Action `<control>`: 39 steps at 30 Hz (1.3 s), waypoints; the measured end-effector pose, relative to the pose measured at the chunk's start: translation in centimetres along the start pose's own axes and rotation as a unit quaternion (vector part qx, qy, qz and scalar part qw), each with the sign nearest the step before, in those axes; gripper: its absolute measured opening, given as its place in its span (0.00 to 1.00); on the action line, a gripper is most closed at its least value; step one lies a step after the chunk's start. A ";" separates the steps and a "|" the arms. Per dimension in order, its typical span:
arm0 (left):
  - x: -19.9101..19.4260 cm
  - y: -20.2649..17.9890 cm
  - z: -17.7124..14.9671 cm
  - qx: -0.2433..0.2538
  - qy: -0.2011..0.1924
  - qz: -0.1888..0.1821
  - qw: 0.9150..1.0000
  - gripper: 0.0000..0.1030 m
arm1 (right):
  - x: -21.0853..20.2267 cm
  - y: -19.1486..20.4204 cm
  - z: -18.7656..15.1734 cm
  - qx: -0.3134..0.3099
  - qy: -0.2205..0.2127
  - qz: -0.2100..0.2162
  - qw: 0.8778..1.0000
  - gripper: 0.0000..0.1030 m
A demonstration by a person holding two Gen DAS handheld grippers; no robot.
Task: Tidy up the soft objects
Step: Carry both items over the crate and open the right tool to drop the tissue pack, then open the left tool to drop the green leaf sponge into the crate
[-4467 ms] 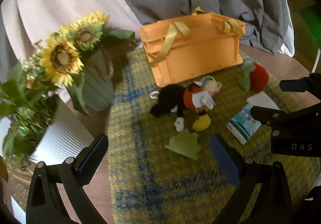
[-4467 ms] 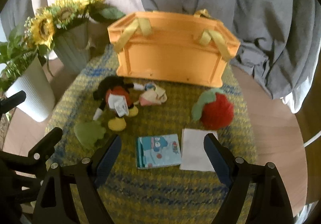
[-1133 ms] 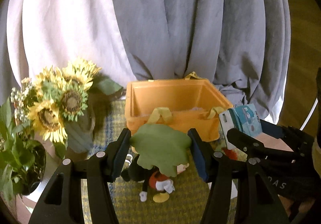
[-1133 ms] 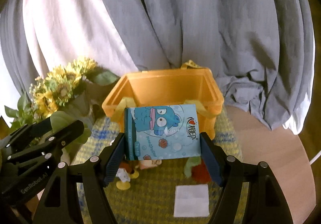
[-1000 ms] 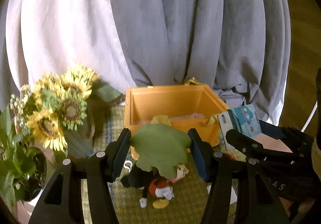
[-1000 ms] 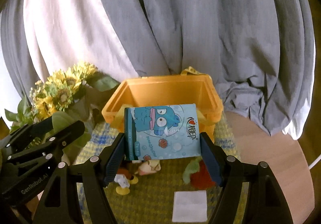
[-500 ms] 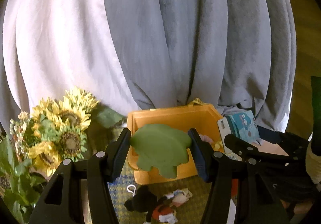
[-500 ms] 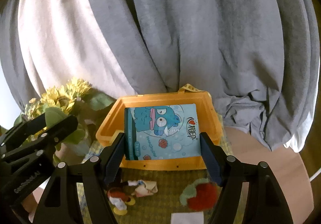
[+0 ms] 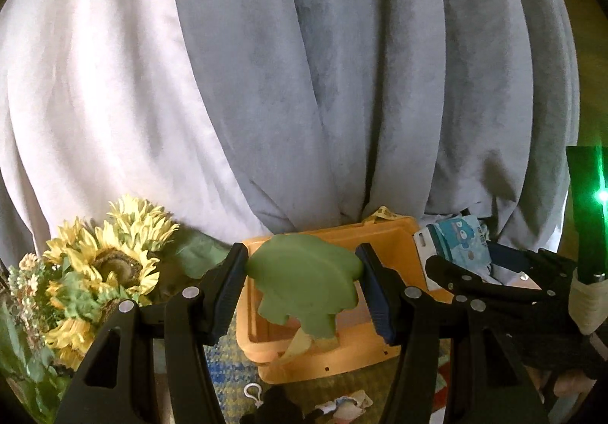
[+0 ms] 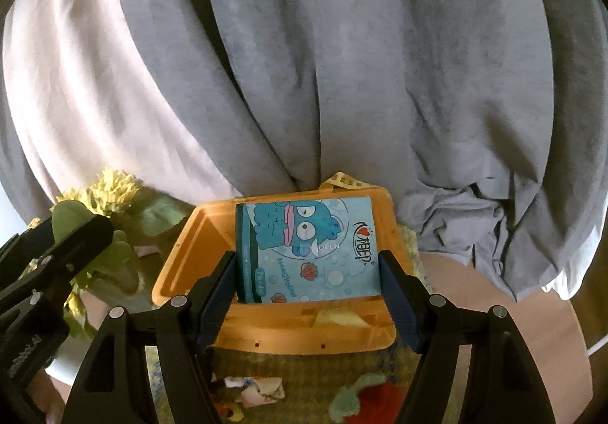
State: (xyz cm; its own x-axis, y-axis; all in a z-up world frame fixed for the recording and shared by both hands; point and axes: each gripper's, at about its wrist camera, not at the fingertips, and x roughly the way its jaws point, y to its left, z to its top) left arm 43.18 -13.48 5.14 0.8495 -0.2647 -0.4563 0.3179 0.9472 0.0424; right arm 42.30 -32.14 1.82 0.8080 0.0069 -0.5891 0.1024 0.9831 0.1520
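Note:
My left gripper (image 9: 302, 291) is shut on a flat green leaf-shaped soft piece (image 9: 304, 287), held up in front of the open orange box (image 9: 326, 355). My right gripper (image 10: 307, 291) is shut on a blue cartoon tissue pack (image 10: 307, 253), held over the orange box (image 10: 190, 256). The same pack (image 9: 456, 243) and the right gripper show at the right of the left wrist view. A mouse plush (image 10: 247, 391) and a red strawberry plush (image 10: 383, 403) lie on the woven mat below the box. The box floor is mostly hidden.
Sunflowers (image 9: 110, 264) in a vase stand left of the box. Grey and white curtains (image 10: 342, 62) hang close behind it. The woven mat (image 10: 296, 370) covers a round wooden table (image 10: 494, 310). A keyring (image 9: 252, 393) lies by the plush.
Both grippers rose and advanced toward the orange box with their loads. The box now sits right behind the leaf and the tissue pack; the plushes have slid to the frames' bottom edge.

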 end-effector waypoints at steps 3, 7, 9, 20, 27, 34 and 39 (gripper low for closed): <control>1.3 0.1 0.2 -0.002 0.010 0.002 1.000 0.56 | 1.0 -0.1 0.5 -0.002 0.008 -0.004 1.000 0.71; 3.0 0.2 0.3 -0.003 0.026 0.003 1.000 0.56 | 2.3 -0.1 0.9 -0.009 0.017 -0.010 1.000 0.71; 3.9 0.3 0.4 -0.006 0.036 0.003 0.999 0.56 | 2.8 -0.1 1.0 -0.012 0.020 -0.012 1.000 0.71; 8.7 0.5 -0.5 -0.010 0.084 0.000 0.996 0.56 | 7.0 -0.6 1.2 -0.017 0.073 -0.008 0.997 0.71; 10.8 0.5 -1.8 -0.018 0.106 -0.001 0.994 0.67 | 9.3 -0.9 0.5 -0.021 0.101 -0.010 0.995 0.71; 10.9 0.7 -2.4 -0.017 0.106 0.020 0.994 0.81 | 10.4 -1.4 -0.1 -0.011 0.118 -0.023 0.993 0.73; 9.5 1.0 -2.8 -0.016 0.100 0.042 0.994 0.91 | 9.6 -1.3 -0.2 -0.015 0.111 -0.037 0.993 0.75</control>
State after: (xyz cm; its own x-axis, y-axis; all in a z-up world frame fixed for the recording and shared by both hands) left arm 50.42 -14.58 -1.60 0.7705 -0.1460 -0.6204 0.2325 0.9707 0.0603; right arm 49.75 -33.33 -4.19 0.6513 -0.0294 -0.7582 0.1377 0.9872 0.0800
